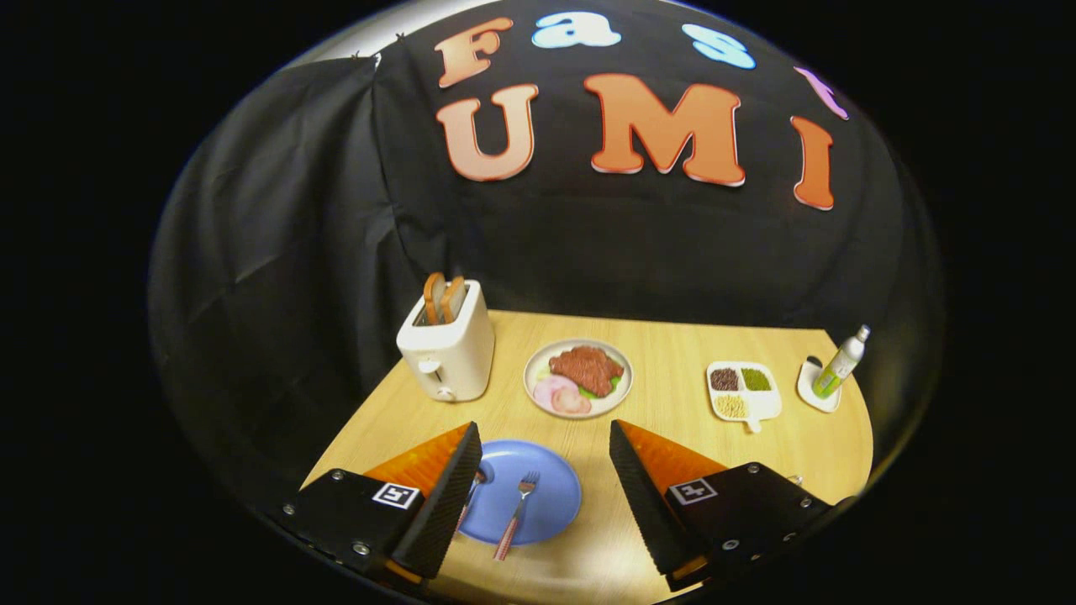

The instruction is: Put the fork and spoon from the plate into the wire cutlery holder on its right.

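Observation:
A blue plate [551, 496] lies on the wooden table [672, 437], low between my fingers. On it a fork [514, 514] with a pink handle points its tines away from me. The spoon [477, 481] lies at the plate's left side, mostly hidden behind my left finger [450, 496]. My gripper [545, 427] hangs open above the plate, fingers wide apart and holding nothing. The right finger [647, 496] covers the table to the right of the plate, and I cannot make out the wire holder there.
A white toaster [447, 349] with toast stands at the back left. Beyond the fingers sits a plate of meat [578, 378]. Further right are a divided dish of grains [742, 391] and a green bottle [841, 361] on a white coaster.

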`<state>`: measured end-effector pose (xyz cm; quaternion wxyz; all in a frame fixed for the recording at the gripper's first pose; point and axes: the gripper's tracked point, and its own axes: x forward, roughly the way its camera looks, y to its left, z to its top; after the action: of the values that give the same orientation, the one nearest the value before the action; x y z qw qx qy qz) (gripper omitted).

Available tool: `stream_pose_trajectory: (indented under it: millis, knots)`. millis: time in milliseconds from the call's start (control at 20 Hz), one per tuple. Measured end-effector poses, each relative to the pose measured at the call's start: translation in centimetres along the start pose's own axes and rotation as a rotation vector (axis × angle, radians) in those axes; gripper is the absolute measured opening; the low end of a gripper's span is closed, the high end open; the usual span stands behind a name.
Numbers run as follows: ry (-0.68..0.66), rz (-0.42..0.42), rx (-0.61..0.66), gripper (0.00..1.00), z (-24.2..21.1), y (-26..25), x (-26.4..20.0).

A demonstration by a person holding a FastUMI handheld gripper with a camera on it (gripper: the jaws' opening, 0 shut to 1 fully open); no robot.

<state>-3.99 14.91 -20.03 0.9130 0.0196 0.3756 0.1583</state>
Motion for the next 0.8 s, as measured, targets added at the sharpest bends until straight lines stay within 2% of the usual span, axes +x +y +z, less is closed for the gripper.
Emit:
stream_pose_trajectory:
  millis: [350,800]
  knots:
    - [0.254,-0.012,-0.025,0.92,-7.0,1.6,3.1]
    - [0.515,-0.003,-0.063,0.82,-14.9,3.4,4.7]
